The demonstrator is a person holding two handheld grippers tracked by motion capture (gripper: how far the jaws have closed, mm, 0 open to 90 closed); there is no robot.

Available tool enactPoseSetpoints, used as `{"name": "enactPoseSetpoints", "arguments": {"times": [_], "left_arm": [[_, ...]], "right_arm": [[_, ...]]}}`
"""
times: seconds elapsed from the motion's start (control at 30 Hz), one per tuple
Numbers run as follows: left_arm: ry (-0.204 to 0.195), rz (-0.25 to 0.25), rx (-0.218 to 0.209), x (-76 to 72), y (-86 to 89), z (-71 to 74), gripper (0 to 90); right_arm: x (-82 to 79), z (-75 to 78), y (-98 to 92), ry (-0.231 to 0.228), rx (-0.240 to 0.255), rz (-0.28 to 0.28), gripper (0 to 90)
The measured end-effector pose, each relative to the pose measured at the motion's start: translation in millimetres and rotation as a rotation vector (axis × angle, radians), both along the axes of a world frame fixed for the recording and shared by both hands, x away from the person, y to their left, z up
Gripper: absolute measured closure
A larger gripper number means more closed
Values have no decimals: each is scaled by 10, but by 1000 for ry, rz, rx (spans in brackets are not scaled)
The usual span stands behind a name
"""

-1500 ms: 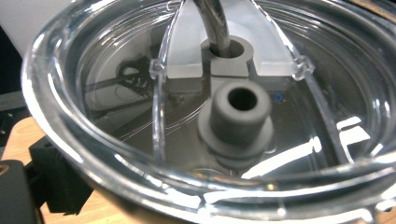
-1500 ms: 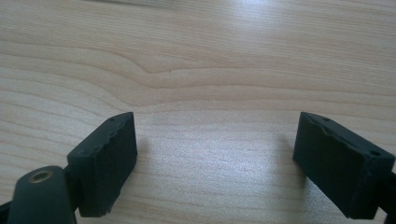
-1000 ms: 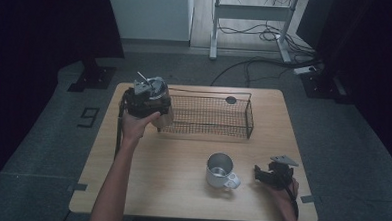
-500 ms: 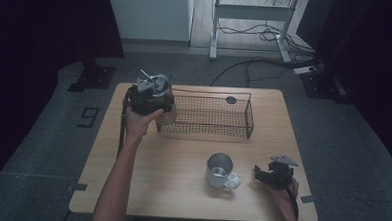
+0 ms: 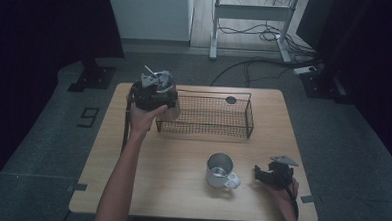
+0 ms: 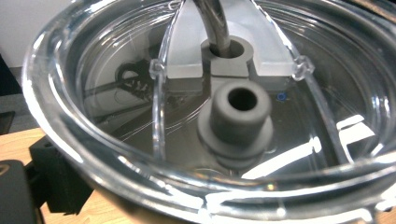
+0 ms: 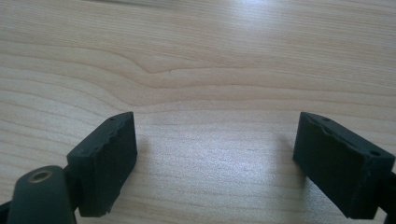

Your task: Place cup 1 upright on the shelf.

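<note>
My left gripper (image 5: pixel 155 91) is held up at the left end of a black wire basket (image 5: pixel 208 122), shut on a metal tumbler (image 5: pixel 170 109). Its clear lid (image 6: pixel 116 154), with a grey plug (image 6: pixel 238 116) and a metal straw (image 6: pixel 212 23), sits very close in the left gripper view, where one black jaw shows at the lower left. The straw (image 5: pixel 149 69) sticks up above the gripper. My right gripper (image 5: pixel 271 175) rests low over the table's front right, open (image 7: pixel 215 158), with bare wood between its jaws. A steel mug (image 5: pixel 220 169) stands just left of it.
The wooden table (image 5: pixel 180 200) carries the basket along its back middle, and a small dark round thing (image 5: pixel 230 99) lies by the basket's far side. Dark floor, cables and a desk frame (image 5: pixel 248 12) lie beyond the table.
My left gripper has shifted slightly to the right with the tumbler, closer to the basket's left end. The right gripper and the mug have stayed put.
</note>
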State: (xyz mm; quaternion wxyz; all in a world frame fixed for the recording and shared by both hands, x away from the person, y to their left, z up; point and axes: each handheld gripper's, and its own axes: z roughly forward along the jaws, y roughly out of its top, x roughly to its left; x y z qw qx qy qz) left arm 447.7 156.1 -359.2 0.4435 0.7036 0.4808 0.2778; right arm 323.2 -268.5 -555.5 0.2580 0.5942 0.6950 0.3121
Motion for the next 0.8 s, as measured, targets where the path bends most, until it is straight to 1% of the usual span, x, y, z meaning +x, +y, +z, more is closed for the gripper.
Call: {"name": "enactPoseSetpoints", "arguments": {"times": [0.27,0.57,0.63,0.8], "left_arm": [[-6,-1,12,65,-61,-4,39],[4,-4,26,139,-126,-39,40],[8,-1,25,180,-139,-48,40],[2,-6,25,254,-179,-63,40]], "right_arm": [[0,0,0,0,0,0,132],[-1,1,0,1,0,0,132],[-1,1,0,1,1,0,132],[-1,1,0,2,1,0,133]]}}
